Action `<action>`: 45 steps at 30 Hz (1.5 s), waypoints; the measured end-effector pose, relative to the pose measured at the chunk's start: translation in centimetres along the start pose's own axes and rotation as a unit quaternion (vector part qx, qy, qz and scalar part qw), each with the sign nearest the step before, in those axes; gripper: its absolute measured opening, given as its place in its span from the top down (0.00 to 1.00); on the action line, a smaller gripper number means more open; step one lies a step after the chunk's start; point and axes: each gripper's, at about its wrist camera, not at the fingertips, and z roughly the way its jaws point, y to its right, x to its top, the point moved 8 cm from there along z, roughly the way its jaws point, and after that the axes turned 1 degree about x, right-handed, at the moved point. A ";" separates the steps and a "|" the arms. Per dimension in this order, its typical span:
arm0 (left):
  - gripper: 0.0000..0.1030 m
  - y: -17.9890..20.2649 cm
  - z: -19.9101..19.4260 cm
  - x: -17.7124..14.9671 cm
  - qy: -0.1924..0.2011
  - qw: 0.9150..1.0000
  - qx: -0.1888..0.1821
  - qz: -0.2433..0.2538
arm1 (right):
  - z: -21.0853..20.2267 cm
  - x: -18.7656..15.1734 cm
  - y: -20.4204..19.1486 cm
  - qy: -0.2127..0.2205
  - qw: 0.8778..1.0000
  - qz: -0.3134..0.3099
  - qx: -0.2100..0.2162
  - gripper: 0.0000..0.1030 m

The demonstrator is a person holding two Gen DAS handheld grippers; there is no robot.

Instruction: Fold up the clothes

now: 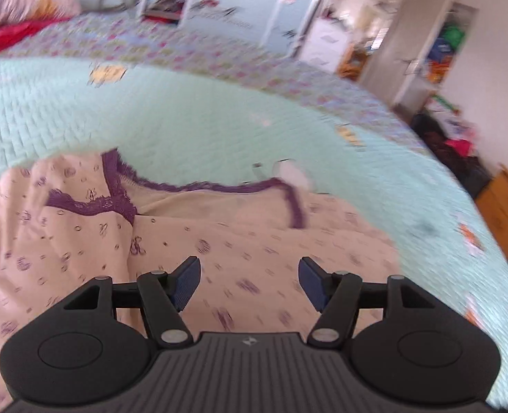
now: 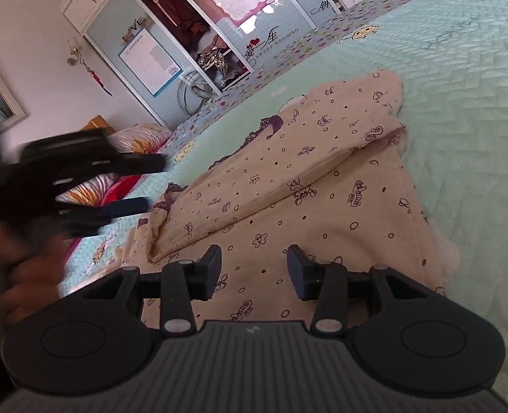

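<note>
Cream printed garment (image 2: 288, 186) with purple lace trim (image 1: 116, 199) lies partly folded on the mint quilted bed (image 2: 460, 103); left hand-held gripper (image 1: 249, 280) above the fabric, jaws apart, empty; right hand-held gripper (image 2: 254, 272) likewise spread over the garment, gripping nothing; left-wrist view motion-blurred.

The right gripper (image 2: 253, 268) hangs with its fingers apart over a beige printed garment (image 2: 288, 186) on the green bedspread (image 2: 460, 110). The left gripper (image 2: 143, 182), blurred, is also spread wide beside the cloth.
</note>
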 end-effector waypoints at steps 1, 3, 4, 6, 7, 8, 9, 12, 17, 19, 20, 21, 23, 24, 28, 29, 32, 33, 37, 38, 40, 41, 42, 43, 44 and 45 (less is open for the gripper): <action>0.40 -1.0 1.1 -0.2 -0.015 1.000 0.021 0.004 | 0.1 0.0 0.2 0.001 1.000 0.010 0.008 0.56; 0.61 -4.1 0.3 -0.6 -0.015 0.998 0.059 0.007 | 0.1 0.0 0.6 0.003 0.999 0.028 0.022 0.56; 0.61 -6.0 -1.1 -0.7 0.000 0.997 0.074 0.001 | 0.1 0.1 0.7 0.005 0.999 0.033 0.026 0.56; 0.52 -10.3 -4.7 -0.4 0.045 0.991 0.118 -0.034 | 0.0 0.1 0.8 0.007 0.999 0.037 0.032 0.56; 0.41 -12.5 -6.5 -0.2 0.070 0.986 0.139 -0.056 | -0.1 0.1 0.8 0.008 0.999 0.038 0.033 0.56; 0.36 -14.7 -8.3 0.0 0.095 0.980 0.159 -0.077 | -0.1 0.1 0.8 0.008 0.999 0.039 0.034 0.56; 0.36 -16.1 -9.2 0.2 0.100 0.976 0.171 -0.089 | -0.2 0.1 0.8 0.009 0.998 0.041 0.036 0.56; 0.36 -17.4 -10.5 0.3 0.091 0.977 0.162 -0.104 | -0.1 0.0 0.7 0.008 0.999 0.040 0.033 0.56; 0.36 -12.4 -11.7 -3.6 0.082 0.991 0.092 -0.059 | -0.2 0.0 0.7 0.003 0.999 0.038 0.026 0.56; 0.36 -11.5 -11.9 -5.8 0.069 0.994 0.065 -0.062 | -0.1 0.3 0.1 -0.012 0.999 0.043 0.006 0.56; 0.36 -11.7 -11.9 -6.5 0.063 0.994 0.060 -0.067 | -0.1 0.5 -0.6 -0.019 0.999 0.048 0.004 0.54; 0.36 -12.3 -11.7 -6.9 0.060 0.994 0.061 -0.072 | 0.0 0.8 -1.7 -0.022 0.998 0.056 0.020 0.54; 0.36 -13.7 -11.4 -6.6 0.058 0.993 0.063 -0.079 | 0.5 1.1 -3.8 -0.031 0.996 0.067 0.047 0.48; 0.36 -14.6 -11.2 -5.9 0.057 0.993 0.058 -0.084 | 1.0 1.2 -4.9 -0.036 0.995 0.071 0.058 0.46; 0.38 -16.6 -9.7 -2.9 0.040 0.997 0.026 -0.059 | 3.9 0.3 -5.5 -0.060 0.987 0.125 0.080 0.46; 0.38 -16.7 -9.3 -2.4 0.034 0.998 0.018 -0.045 | 4.4 0.0 -5.2 -0.061 0.985 0.139 0.080 0.46; 0.38 -16.0 -7.8 -1.3 0.013 1.000 -0.025 0.006 | 5.9 -0.9 -4.4 -0.065 0.978 0.181 0.079 0.46; 0.38 -15.7 -7.2 -1.2 0.006 0.999 -0.032 0.025 | 6.4 -1.2 -4.1 -0.066 0.975 0.195 0.079 0.46; 0.55 -15.1 -5.0 -1.5 -0.029 0.995 -0.060 0.074 | 6.0 -1.2 -3.9 -0.063 0.976 0.188 0.087 0.47; 0.60 -15.1 -4.7 -1.6 -0.035 0.994 -0.063 0.082 | 6.0 -1.1 -3.9 -0.062 0.976 0.189 0.086 0.47; 0.74 -15.3 -4.2 -1.6 -0.044 0.993 -0.075 0.080 | 6.0 -1.0 -4.0 -0.060 0.976 0.192 0.085 0.46; 0.84 -15.4 -4.0 -1.6 -0.049 0.992 -0.084 0.075 | 6.0 -0.9 -4.0 -0.059 0.976 0.193 0.084 0.46; 0.86 -15.4 -4.0 -1.4 -0.049 0.992 -0.088 0.073 | 6.0 -0.8 -4.0 -0.058 0.976 0.195 0.084 0.46; 0.92 -15.4 -3.9 -1.2 -0.049 0.992 -0.091 0.071 | 6.0 -0.7 -4.0 -0.057 0.975 0.196 0.083 0.46; 0.94 -15.3 -4.0 -0.9 -0.048 0.992 -0.094 0.070 | 6.0 -0.6 -4.0 -0.055 0.975 0.198 0.082 0.46; 0.94 -15.1 -4.0 -0.6 -0.046 0.992 -0.097 0.068 | 5.9 -0.5 -4.0 -0.054 0.975 0.199 0.082 0.46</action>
